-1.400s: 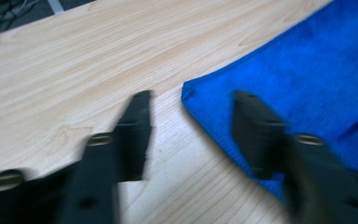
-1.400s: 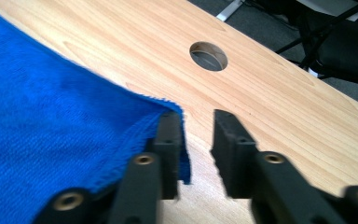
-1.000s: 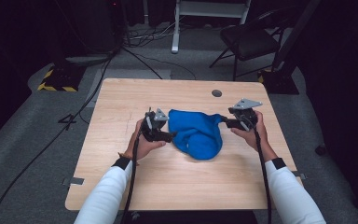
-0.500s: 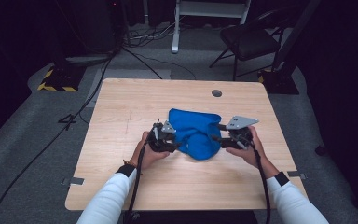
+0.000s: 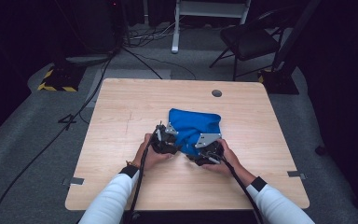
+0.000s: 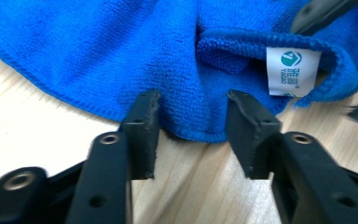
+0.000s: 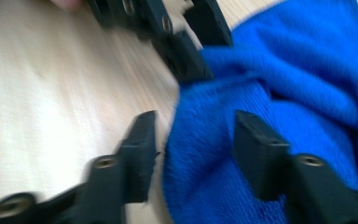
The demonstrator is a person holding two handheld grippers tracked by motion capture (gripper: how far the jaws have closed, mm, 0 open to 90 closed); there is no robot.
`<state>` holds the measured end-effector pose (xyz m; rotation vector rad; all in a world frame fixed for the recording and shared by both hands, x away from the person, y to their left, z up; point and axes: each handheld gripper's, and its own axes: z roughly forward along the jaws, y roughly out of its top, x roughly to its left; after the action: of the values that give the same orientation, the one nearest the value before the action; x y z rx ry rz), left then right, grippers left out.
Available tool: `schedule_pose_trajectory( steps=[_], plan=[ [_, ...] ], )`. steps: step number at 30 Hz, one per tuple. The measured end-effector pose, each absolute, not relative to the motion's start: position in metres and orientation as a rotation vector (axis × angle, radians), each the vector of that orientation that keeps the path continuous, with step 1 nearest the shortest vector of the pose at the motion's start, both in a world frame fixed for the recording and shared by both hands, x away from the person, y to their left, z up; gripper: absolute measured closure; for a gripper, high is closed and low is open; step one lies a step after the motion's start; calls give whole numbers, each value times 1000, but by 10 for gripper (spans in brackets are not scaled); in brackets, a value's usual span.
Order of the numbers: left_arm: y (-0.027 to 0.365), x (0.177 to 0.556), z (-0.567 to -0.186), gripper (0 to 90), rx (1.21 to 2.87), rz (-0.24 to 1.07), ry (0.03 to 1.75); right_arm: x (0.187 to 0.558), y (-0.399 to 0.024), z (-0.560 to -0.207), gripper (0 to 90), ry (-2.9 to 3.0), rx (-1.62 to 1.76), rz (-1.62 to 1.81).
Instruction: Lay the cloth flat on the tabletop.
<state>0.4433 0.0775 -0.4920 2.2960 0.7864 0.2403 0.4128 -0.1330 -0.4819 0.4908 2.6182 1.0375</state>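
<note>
A dark room surrounded the scene, with cables on the grey floor and a black chair [image 5: 247,42] beyond the far edge. The pale wooden desk [image 5: 121,116] carried one thing, a blue cloth [image 5: 196,123], bunched right of centre with its broad side towards the far edge and its long axis running roughly left to right across the desk. Its near part narrowed to a point towards the person, and both hands met there. The left gripper [image 5: 173,142] came at that near edge from the left, the right gripper [image 5: 200,151] from the right, about equally close.

In the left gripper view, the hem of the cloth lay in the gap between the black fingers [image 6: 142,123], which had just been closing but stood apart and did not press on it. A white label [image 6: 292,71] sat on a folded-over corner just beyond. In the right gripper view, blurred by motion, the cloth edge lay between the fingers [image 7: 256,140], which had also just been closing; they seemed not yet clamped. The cloth thus lay straight ahead of both pairs of fingers, so the coming pinch probably needed only a closing squeeze.
</note>
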Motion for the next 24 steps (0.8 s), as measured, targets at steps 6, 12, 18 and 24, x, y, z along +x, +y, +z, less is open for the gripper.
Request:
schedule_pose_trajectory(
  steps=[6,12,18,24],
  plan=[
    [81,445,-487,858,2312,280,738,414,-148,-478,843,2596,466,1015],
    [101,450,-477,861,2242,273,778,414,-175,-458,839,2550,504,1081],
    [122,454,-472,852,2229,271,814,412,-207,-443,851,2510,522,1109],
    [133,456,-473,834,2222,260,853,406,-241,-442,852,2499,564,1097]
  ],
)
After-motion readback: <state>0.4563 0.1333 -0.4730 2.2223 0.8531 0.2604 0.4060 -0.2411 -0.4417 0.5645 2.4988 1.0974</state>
